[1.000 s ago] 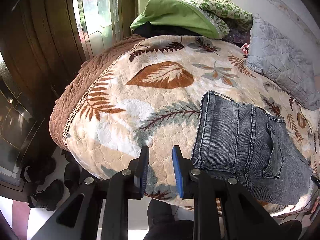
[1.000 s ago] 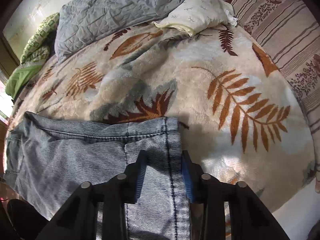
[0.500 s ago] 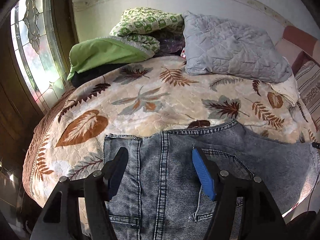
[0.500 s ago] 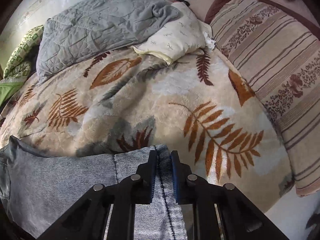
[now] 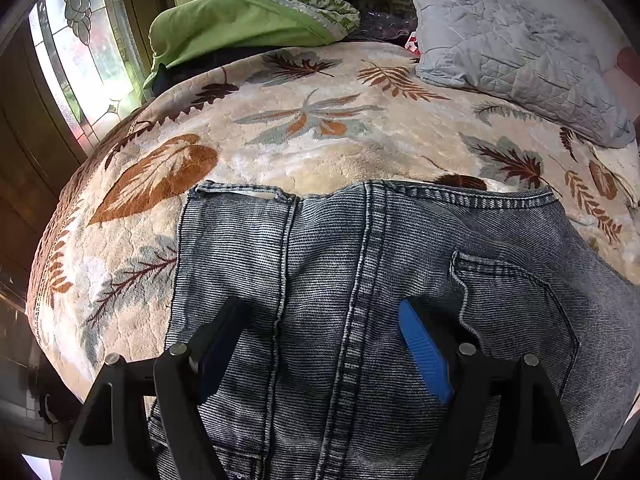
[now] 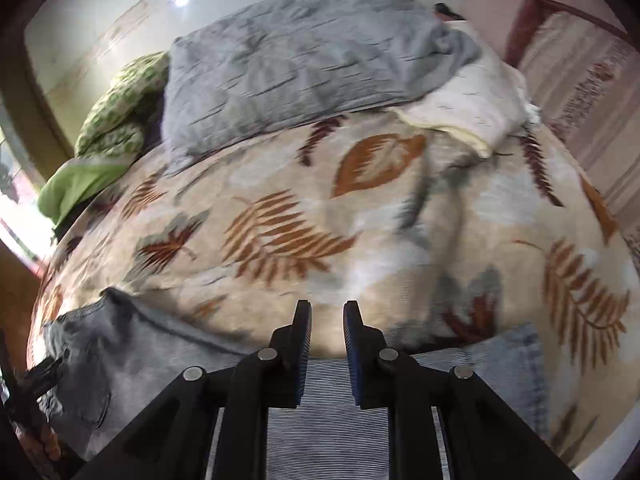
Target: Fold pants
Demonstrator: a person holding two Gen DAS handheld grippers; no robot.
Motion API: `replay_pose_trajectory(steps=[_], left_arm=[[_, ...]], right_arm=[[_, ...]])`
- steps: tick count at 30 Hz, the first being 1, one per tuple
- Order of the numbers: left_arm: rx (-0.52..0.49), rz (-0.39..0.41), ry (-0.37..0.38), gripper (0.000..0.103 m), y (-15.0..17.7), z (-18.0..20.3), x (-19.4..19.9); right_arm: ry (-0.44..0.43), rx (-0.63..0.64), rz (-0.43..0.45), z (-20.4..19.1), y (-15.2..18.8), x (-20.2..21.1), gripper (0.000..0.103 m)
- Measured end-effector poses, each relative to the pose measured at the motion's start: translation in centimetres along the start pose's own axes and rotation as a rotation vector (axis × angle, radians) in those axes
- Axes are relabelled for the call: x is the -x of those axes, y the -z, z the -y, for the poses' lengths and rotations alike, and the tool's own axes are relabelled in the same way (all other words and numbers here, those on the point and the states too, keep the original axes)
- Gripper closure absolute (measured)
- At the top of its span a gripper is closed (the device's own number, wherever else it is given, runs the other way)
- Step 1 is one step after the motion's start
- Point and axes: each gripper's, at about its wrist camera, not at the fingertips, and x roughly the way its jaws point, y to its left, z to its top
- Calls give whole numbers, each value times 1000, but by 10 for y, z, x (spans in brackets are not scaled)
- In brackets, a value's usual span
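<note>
Gripping jeans (image 6: 328, 432), right gripper (image 6: 327, 312)

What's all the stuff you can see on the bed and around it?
jeans: one, grey-blue, on the blanket's near edge
blanket: one, cream with brown leaves, covering the bed
quilt: one, grey, far side
bedding: pile, green, far left by the window
pillow: one, cream, beside the quilt
cushion: one, striped pink, right side
window: one, patterned glass, left
left gripper: one, black, fingers just opened wider over the jeans, gripping nothing
right gripper: one, black, fingers shut on the jeans' edge
</note>
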Motion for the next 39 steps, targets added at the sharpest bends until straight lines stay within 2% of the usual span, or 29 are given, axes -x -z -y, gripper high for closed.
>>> replay_pose_trajectory(steps=[3,6,8,11,13,18,21,25,30,39], left_arm=[[-1,5,8,22,1,-2,1],[-11,12,1,22,3,-2,2],[-19,17,-6,22,4,-1,3],[-16,17,-9,21,3,-1,2],[-14,21,-12,21,2,-1,1],[-22,40,-19,21,1,2,3],[-25,79,-25,21,0,2,10],[-47,148,-41,21,0,5,24],[-51,203,-37,21,-2,7,36],[-54,245,-14,21,0,14,46]], right_arm=[[-156,96,-85,-75,11,-29,84],[-255,134,-153,-128,21,-52,84],[-268,161,-182,-152,31,-67,84],[-211,209,-218,-175,41,-88,84],[-179,218,-183,-180,39,-93,84],[-126,234,-176,-188,29,-102,84],[-95,247,-158,-191,24,-108,84],[-134,211,-134,-187,22,-102,84],[-159,206,-85,-176,28,-73,84],[-157,252,-131,-165,56,-42,84]])
